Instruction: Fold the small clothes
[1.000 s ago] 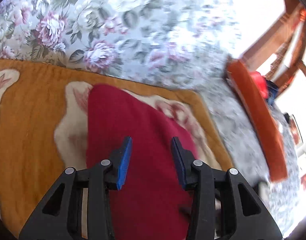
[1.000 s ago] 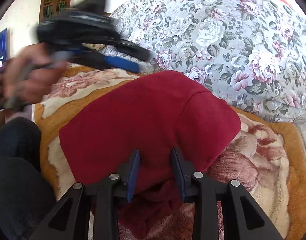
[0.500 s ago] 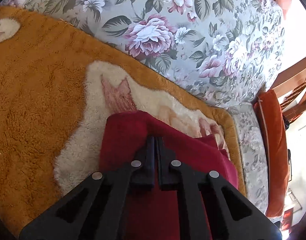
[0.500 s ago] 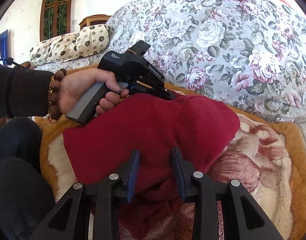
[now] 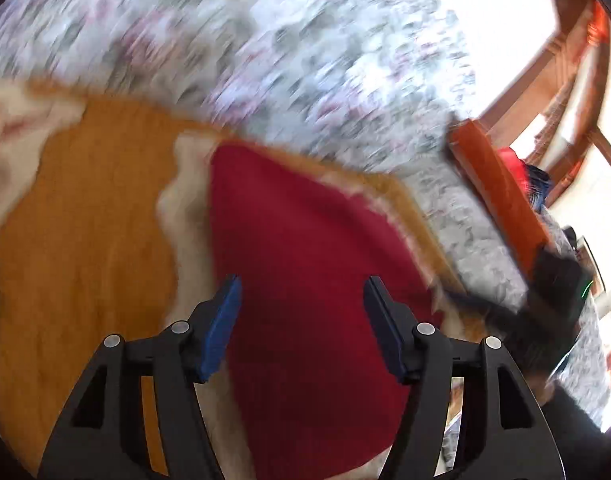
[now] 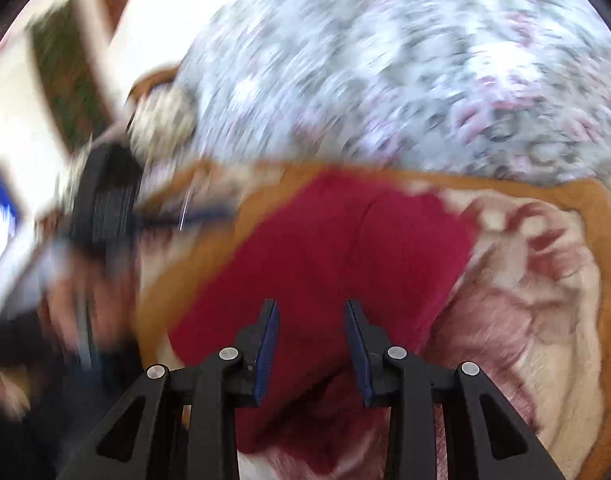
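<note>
A dark red garment [image 5: 305, 264] lies folded on an orange and cream plush blanket [image 5: 89, 232]. My left gripper [image 5: 301, 292] is open and empty, held above the garment's near part. In the right wrist view the garment [image 6: 345, 248] shows a fold line down its middle. My right gripper [image 6: 311, 312] is open and empty just above the garment's near edge. The left gripper also shows, blurred, at the left of the right wrist view [image 6: 105, 208]. Both views are motion-blurred.
The blanket [image 6: 545, 280] lies on a floral sofa [image 5: 265, 60] whose back rises behind it. An orange cushion [image 5: 501, 196] sits at the sofa's right end. A patterned pillow [image 6: 161, 120] lies at the far left. Wooden window frames [image 5: 545, 80] stand beyond.
My left gripper was shut on the garment's fold; it has let go, opened wide and pulled back. The right gripper stays open and has lifted slightly. Both cameras are moving fast.
</note>
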A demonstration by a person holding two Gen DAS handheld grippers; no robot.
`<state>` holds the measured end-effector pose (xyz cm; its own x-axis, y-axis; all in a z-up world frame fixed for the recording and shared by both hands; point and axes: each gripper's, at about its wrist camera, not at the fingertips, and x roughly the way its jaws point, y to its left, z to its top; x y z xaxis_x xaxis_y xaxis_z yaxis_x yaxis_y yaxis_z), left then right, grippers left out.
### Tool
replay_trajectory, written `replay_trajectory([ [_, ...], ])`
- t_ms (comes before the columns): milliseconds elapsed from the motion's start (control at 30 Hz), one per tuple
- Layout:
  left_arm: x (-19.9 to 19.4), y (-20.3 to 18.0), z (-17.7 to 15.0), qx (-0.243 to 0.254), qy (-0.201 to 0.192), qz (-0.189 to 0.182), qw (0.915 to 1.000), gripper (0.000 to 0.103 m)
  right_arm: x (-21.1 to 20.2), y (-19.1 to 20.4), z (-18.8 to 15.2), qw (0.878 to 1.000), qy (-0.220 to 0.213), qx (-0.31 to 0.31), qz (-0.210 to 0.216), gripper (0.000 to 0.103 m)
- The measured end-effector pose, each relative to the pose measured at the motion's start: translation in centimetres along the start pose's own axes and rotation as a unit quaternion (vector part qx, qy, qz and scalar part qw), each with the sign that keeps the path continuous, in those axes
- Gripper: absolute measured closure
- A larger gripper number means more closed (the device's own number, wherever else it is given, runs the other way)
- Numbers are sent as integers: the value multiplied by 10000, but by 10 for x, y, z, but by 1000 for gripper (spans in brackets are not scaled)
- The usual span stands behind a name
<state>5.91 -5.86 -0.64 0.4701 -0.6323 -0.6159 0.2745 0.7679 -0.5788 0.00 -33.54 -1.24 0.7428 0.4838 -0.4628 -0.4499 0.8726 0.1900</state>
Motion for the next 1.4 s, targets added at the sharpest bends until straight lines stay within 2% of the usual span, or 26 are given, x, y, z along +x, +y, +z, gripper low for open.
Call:
replay_trajectory([
  [33,8,5,-2,-265,148,-21,9995,41,4,-1,10,9997,-53,76,-216,71],
  [67,10,6,-2,-329,106,-86,9994,40,12,-1,22,9991,-35,193,-367,71],
  [200,15,21,0,-661,226,-212,9973,39,54,2,48,9988,58,278,-395,71],
  [233,18,28,-2,-885,321,-324,9950,39,71,-6,48,9972,316,445,-511,71],
  [300,19,35,-4,-1161,355,-528,9912,39,106,-29,39,9833,1228,958,-946,73],
  [333,17,35,-3,-1164,320,-546,9912,39,107,-35,37,9813,1257,1100,-952,74],
  [400,15,33,-4,-1137,288,-566,9915,39,84,-31,46,9856,745,1164,-976,71],
  [467,17,29,-5,-1116,321,-583,9915,35,50,-27,49,9889,86,1268,-764,70],
  [500,19,28,-4,-1104,353,-577,9916,35,35,-27,47,9890,-171,1359,-566,66],
  [567,23,27,-5,-1076,403,-562,9918,34,11,-30,32,9845,-450,1679,-244,48],
  [600,24,27,-5,-1066,415,-565,9918,33,7,-33,23,9813,-478,1863,-107,29],
  [633,25,26,-6,-1048,423,-566,9920,31,3,-38,10,9772,-458,2072,29,26],
  [733,26,24,-7,-985,438,-546,9927,29,5,-52,-29,9636,-147,2656,268,26],
  [833,28,21,-7,-891,434,-494,9938,27,18,-66,-64,9399,7,3339,713,26],
  [867,29,19,-8,-820,427,-445,9947,27,17,-65,-71,9366,-115,3397,847,25],
  [900,30,18,-7,-790,418,-419,9951,27,14,-62,-71,9387,-260,3322,880,25],
  [967,31,17,-8,-774,371,-399,9955,24,19,-61,-67,9376,-209,3307,1051,16],
  [1067,32,16,-8,-713,356,-350,9962,23,33,-64,-54,9426,45,3254,745,16],
  [1100,32,15,-8,-706,361,-345,9963,23,37,-64,-50,9417,97,3266,801,14],
  [1167,32,16,-7,-734,370,-377,9959,23,46,-59,-45,9391,352,3165,1290,14],
  [1267,31,20,-5,-837,394,-507,9944,23,45,-53,-46,9467,603,2816,1441,15],
  [1300,30,19,-5,-845,393,-525,9943,23,47,-57,-48,9498,663,2804,1222,26],
  [1333,30,19,-5,-825,386,-547,9943,23,49,-63,-51,9477,753,2953,947,42],
  [1400,30,15,-4,-730,393,-552,9950,23,49,-70,-51,9389,589,3249,976,42],
])
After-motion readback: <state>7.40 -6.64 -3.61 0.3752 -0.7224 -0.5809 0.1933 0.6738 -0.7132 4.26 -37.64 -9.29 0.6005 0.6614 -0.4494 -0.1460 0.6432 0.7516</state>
